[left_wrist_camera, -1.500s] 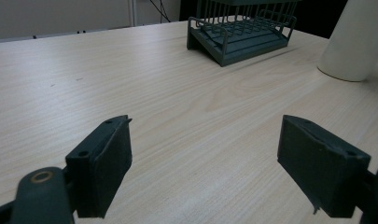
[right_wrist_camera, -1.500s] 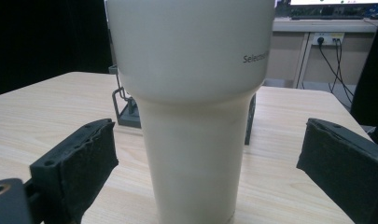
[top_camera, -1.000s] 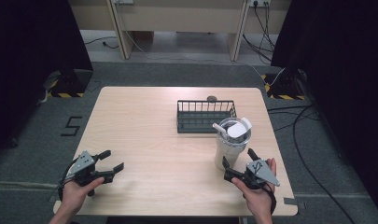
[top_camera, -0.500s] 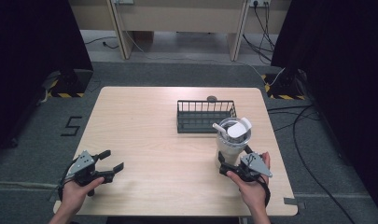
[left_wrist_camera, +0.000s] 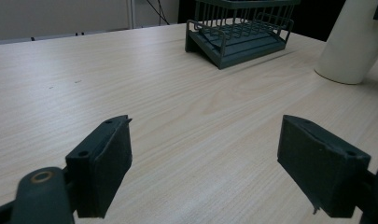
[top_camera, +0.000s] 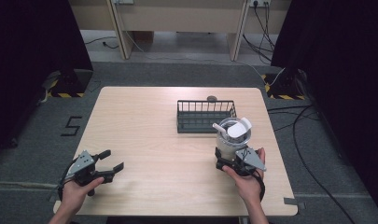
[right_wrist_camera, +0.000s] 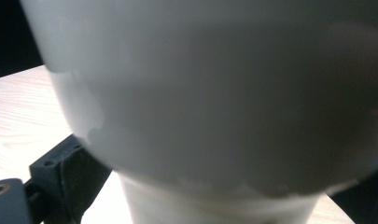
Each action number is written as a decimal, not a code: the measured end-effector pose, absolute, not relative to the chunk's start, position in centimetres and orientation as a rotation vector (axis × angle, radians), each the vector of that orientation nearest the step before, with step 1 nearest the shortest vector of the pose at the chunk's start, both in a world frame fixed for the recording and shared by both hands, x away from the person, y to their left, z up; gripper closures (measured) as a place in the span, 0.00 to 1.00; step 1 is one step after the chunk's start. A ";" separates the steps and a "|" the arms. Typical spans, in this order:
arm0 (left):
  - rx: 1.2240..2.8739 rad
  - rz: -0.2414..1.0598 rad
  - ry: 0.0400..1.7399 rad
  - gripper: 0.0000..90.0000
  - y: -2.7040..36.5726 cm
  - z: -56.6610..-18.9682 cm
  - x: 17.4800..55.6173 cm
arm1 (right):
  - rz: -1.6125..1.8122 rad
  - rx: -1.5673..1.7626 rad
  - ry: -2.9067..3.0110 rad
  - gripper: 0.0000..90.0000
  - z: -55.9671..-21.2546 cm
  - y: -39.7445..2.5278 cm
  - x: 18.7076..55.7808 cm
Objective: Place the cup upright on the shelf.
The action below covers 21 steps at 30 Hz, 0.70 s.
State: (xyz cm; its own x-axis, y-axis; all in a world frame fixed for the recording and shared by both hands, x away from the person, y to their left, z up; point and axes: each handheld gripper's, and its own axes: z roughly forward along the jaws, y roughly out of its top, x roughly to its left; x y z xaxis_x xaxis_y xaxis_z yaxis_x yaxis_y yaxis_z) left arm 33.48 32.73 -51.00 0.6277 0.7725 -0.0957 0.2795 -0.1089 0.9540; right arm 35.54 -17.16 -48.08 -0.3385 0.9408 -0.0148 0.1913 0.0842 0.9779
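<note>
1. We have our right gripper point(top_camera: 229, 161) pushed up against the foot of the tall white plastic cup point(top_camera: 232, 140), which stands upright near the right edge of the pale wooden table point(top_camera: 144, 121), just in front of the dark wire basket point(top_camera: 205, 115).
2. In the right gripper view the cup's white wall point(right_wrist_camera: 214, 93) looms right at the lens, with one black jaw to its left and a sliver of the other at the far right. So the jaws stand apart on either side of the cup's base; whether they already press it, we cannot tell.
3. The low approach makes sense to us: the cup narrows toward the bottom, so the jaws fit round it there.
4. Something white, perhaps a lid or a scoop, pokes out of the cup's open top point(top_camera: 237, 127); what it is we can't make out.
5. Our left gripper point(top_camera: 105, 167) sits parked at the near left corner, jaws spread wide over bare wood, out of the way.
</note>
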 end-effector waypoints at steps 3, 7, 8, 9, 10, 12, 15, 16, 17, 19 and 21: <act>1.676 0.522 0.873 0.19 32.7 -51.0 33.5 | 1.314 1.142 1.638 0.05 -48.1 -17.1 35.7; 1.677 0.519 0.872 0.19 32.7 -51.0 33.5 | 1.318 1.142 1.613 0.10 -48.1 -17.1 35.9; 1.677 0.519 0.871 0.19 32.7 -51.0 33.5 | 1.317 1.137 1.615 0.10 -48.1 -17.1 35.9; 1.677 0.519 0.871 0.19 32.7 -51.0 33.5 | 1.315 1.133 1.615 0.10 -48.1 -17.1 35.9; 1.677 0.519 0.871 0.19 32.7 -51.0 33.5 | 1.314 1.131 1.614 0.10 -48.1 -17.1 35.9; 1.677 0.518 0.870 0.19 32.7 -51.0 33.5 | 1.315 1.130 1.613 0.11 -48.2 -17.1 35.9; 1.677 0.517 0.870 0.19 32.7 -51.0 33.5 | 1.317 1.127 1.614 0.11 -48.2 -17.1 35.9; 1.677 0.517 0.870 0.19 32.6 -51.0 33.5 | 1.316 1.125 1.613 0.11 -48.2 -17.1 35.9; 1.677 0.516 0.870 0.19 32.6 -51.0 33.5 | 1.315 1.125 1.611 0.11 -48.2 -17.1 35.9; 1.677 0.516 0.869 0.19 32.7 -51.0 33.5 | 1.315 1.125 1.612 0.11 -48.2 -17.1 35.9; 1.677 0.515 0.870 0.19 32.7 -51.0 33.5 | 1.314 1.126 1.616 0.11 -48.1 -17.1 35.9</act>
